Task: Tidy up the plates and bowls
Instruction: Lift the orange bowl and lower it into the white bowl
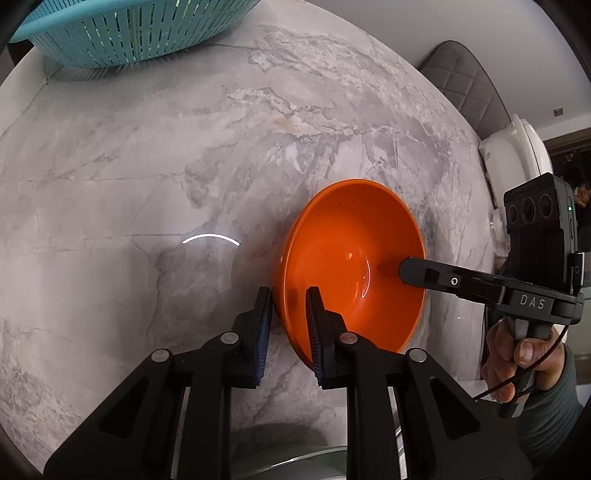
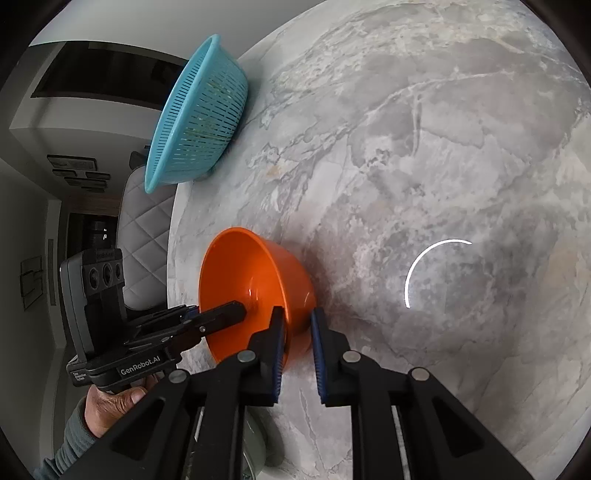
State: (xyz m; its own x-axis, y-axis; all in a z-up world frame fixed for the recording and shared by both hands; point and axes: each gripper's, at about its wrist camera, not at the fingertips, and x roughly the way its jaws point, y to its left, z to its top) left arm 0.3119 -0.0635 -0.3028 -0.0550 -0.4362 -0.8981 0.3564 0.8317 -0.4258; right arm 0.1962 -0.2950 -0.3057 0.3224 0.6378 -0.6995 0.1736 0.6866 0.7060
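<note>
1. The marble table [image 1: 147, 166] fills both views; its edge curves along the right of the left wrist view, with wide bare stone at left.
2. The blue colander [image 1: 122, 33] is cut off at the upper left.
3. The orange bowl [image 1: 351, 258] sits at lower centre, near that edge.
4. The left gripper [image 1: 288, 314] clamps the bowl's near rim, one finger inside.
5. The right gripper [image 2: 297, 332] pinches the opposite wall; pad contact is partly hidden.
</note>
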